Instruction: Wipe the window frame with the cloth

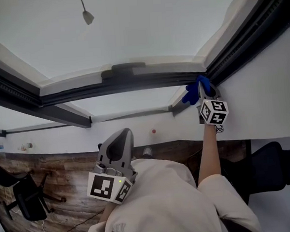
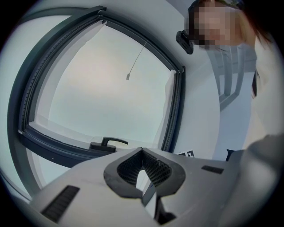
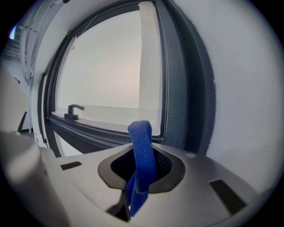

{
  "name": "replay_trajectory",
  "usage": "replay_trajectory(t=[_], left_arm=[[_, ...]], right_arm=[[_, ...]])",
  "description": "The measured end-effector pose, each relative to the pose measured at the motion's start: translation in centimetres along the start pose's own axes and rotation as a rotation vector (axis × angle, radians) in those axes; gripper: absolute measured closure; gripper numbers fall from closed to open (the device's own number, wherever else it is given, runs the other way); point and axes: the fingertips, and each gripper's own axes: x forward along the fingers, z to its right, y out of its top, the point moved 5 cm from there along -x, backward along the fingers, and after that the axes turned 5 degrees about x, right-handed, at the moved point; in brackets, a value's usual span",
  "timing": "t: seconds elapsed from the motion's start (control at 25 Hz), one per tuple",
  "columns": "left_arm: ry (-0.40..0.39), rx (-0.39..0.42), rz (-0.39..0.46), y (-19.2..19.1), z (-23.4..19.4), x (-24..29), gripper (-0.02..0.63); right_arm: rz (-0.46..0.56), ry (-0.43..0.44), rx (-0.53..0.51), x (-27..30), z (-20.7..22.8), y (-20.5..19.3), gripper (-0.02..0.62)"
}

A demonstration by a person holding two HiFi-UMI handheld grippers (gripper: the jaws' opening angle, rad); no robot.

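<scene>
Here, you hold your right gripper (image 1: 203, 88) high, with the arm stretched out, because the work is in the corner of the dark window frame (image 1: 133, 83). Its jaws pinch the blue cloth (image 1: 191, 94), and in the head view the cloth seems to lie against the frame exactly in this corner. In the right gripper view, the cloth (image 3: 141, 159) stands up from the jaws as a folded loop. I think you hold it this way so that the soft part goes first and the hard tips stay behind it. The loop is in front of the place where the bar with the handle (image 3: 73, 111) meets the upright of the frame (image 3: 177, 111). From this view I cannot tell if it really touches.

Your left gripper (image 1: 121, 137) is low and near your chest, well apart from the frame. Its jaws are brought together with nothing between them, so it waits and does not block your sight.

The wiping looks to be at a corner, so the next stroke probably needs you to pull the loop along one bar. Be careful: the loop is narrow, and with too much pressure the jaw tips could scrape the frame.
</scene>
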Motion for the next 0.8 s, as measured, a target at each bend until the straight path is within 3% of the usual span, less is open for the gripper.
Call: replay_trajectory(t=[0.2, 0.4, 0.6, 0.8], left_arm=[[0.09, -0.001, 0.008, 0.4, -2.7, -1.9, 0.597], [0.162, -0.007, 0.015, 0.4, -5.6, -4.1, 0.597], [0.186, -0.011, 0.027, 1.0, -8.4, -6.2, 0.597], [0.16, -0.005, 0.012, 1.8, -11.1, -7.9, 0.597]], right_arm=[[0.06, 0.006, 0.051, -1.3, -1.7, 1.6, 0.537], [0.109, 0.126, 0.049, -4.2, -7.5, 3.0, 0.537], [0.102, 0.217, 0.051, -7.9, -13.1, 3.4, 0.537], [0.08, 0.266, 0.093, -12.3, -18.2, 3.1, 0.537]])
